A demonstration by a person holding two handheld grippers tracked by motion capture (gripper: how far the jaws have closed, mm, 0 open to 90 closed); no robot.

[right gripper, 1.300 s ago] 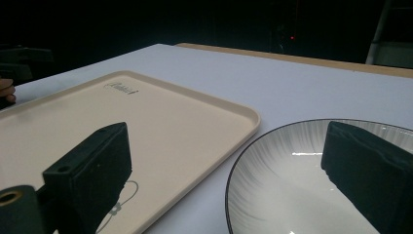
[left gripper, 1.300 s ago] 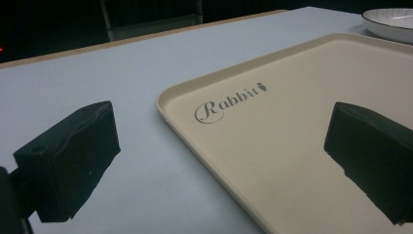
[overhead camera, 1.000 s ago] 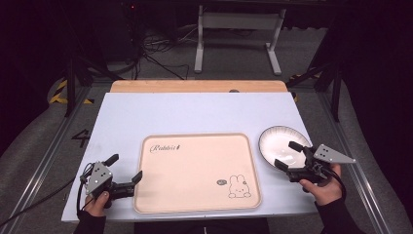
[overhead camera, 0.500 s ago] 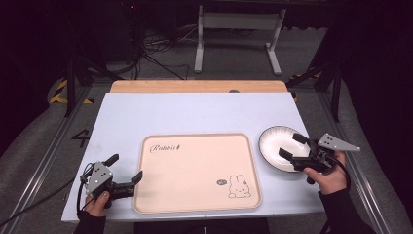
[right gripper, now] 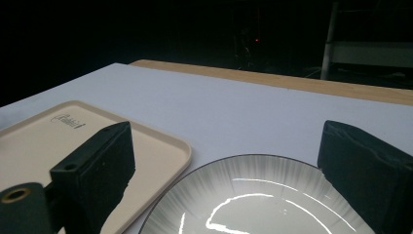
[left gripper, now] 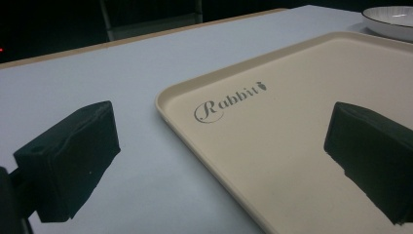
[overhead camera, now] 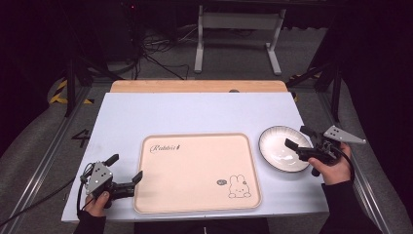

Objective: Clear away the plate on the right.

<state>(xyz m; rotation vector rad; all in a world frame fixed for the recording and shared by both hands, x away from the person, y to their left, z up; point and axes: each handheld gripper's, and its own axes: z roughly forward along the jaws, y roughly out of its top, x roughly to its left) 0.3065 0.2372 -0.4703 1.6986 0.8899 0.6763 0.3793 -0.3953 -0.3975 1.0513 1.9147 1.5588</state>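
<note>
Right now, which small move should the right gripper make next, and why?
Probably lower the right gripper a little and close it on the plate's near rim. Its fingers stand open over the plate, which lies on the table beside the empty tray.

The whole pale blue table (overhead camera: 195,117) is being viewed from above and looked down on. Close, low views are being taken along each gripper's jaws. The beige rectangular rabbit-printed tray (left gripper: 302,146) and the white dark-rimmed round plate (right gripper: 253,195) are being shared by all three views.
</note>
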